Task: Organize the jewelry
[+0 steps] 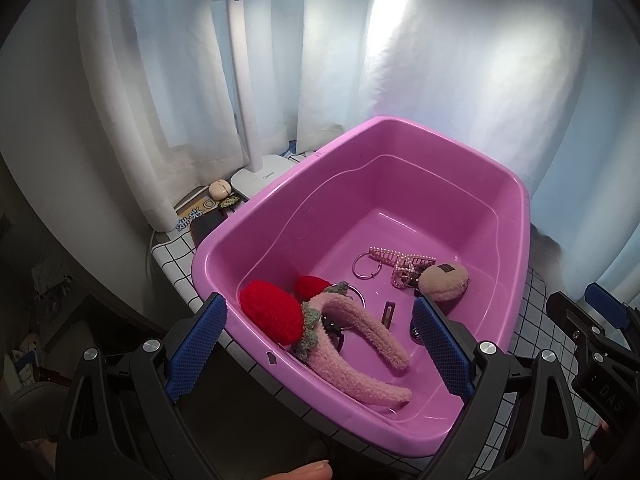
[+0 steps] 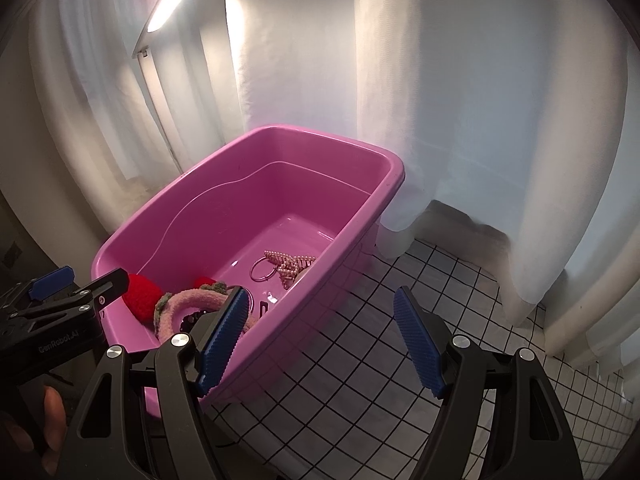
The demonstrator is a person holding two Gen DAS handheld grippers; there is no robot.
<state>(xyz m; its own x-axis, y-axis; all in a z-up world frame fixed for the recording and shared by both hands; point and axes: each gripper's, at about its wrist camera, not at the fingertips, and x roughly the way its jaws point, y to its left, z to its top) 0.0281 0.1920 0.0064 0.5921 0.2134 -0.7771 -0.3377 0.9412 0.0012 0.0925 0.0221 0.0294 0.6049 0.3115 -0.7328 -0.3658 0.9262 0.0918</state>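
A pink plastic tub [image 1: 516,216] [image 2: 360,148] stands on a checked tablecloth. In it lie a fluffy pink headband [image 1: 360,344] [image 2: 188,300] with red knitted strawberries [image 1: 270,310], a pearl hair claw [image 1: 400,262] [image 2: 290,262], a metal ring [image 1: 364,266] [image 2: 262,270], a beige puff [image 1: 444,282] and a small hair clip [image 1: 388,312]. My left gripper [image 1: 320,348] is open and empty over the tub's near end, above the headband. My right gripper [image 2: 320,340] is open and empty, over the tub's right rim and the cloth.
A white desk lamp [image 1: 256,176] stands behind the tub's left corner, with a phone [image 1: 208,224] and small items beside it. White curtains [image 2: 460,120] hang close behind. The checked tablecloth [image 2: 400,360] lies to the right of the tub. The table edge drops off at left.
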